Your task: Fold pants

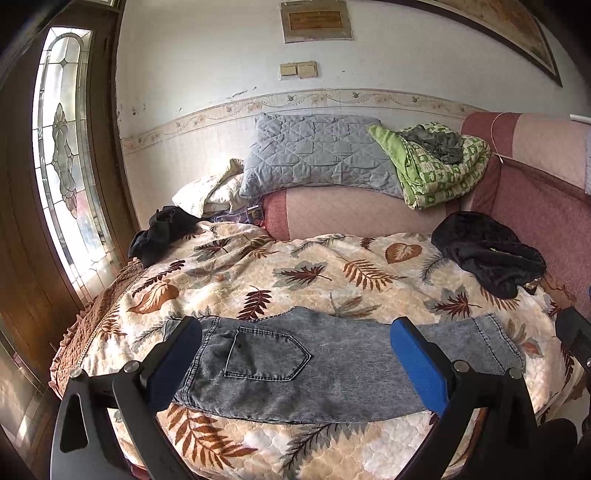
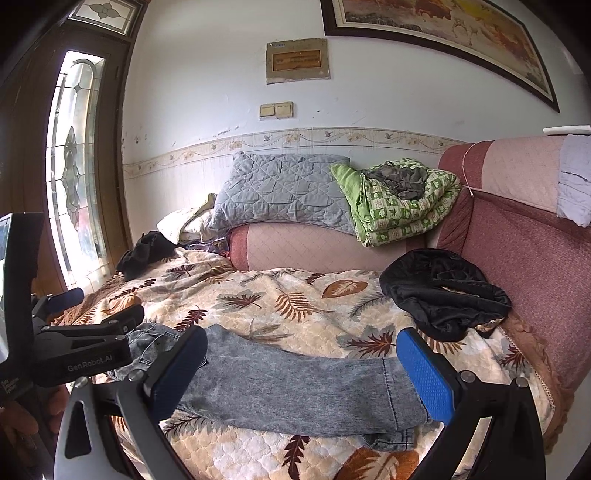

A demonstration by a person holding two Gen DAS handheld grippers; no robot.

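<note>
Fingers of both the left gripper point(image 1: 295, 354) and right gripper point(image 2: 303, 365) were spread and empty above the jeans point(image 1: 332, 365) lying flat between them on the bed point(image 1: 332, 273); grasping waistband and hem evenly would likely fold them cleanly.

Home bedroom: bed with leaf-print quilt point(image 1: 295, 266), grey pillow point(image 1: 314, 155), folded green blanket point(image 1: 436, 173), framed painting point(image 2: 443, 33), stained-glass door point(image 1: 62, 147).

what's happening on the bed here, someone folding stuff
A person holds two grippers over grey jeans lying flat, legs stacked, on a leaf-print bedspread. The left gripper and right gripper are both open, holding nothing. Black garments lie untouched nearby.
</note>
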